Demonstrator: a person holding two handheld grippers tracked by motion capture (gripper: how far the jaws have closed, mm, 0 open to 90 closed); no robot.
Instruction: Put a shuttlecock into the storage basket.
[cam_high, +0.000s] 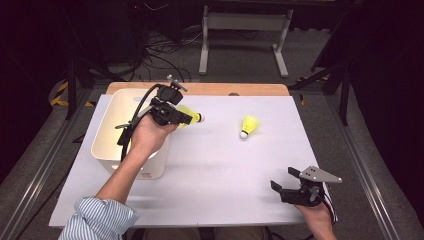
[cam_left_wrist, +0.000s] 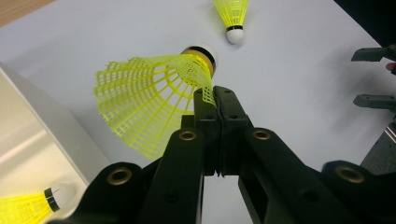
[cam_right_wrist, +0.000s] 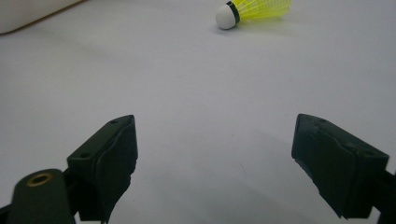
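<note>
Left gripper (cam_left_wrist: 215, 100) pinches the held yellow shuttlecock (cam_left_wrist: 149, 100) by its skirt edge, just beside the white bin (cam_high: 116, 107) — jaws pressed together. Second shuttlecock (cam_high: 249, 126) lies well right of bin. Right gripper (cam_right_wrist: 215, 154) spread, holding nothing. No legible writing or labels.

1. The held shuttlecock (cam_left_wrist: 154, 100) is yellow, with a mesh plastic skirt and a white cork tip banded in black. The jaws pinch the skirt's edge just below the cork, and the skirt flares out to their left.
2. Its cork points away from the jaws, tilted up and to the right above the table.
</note>
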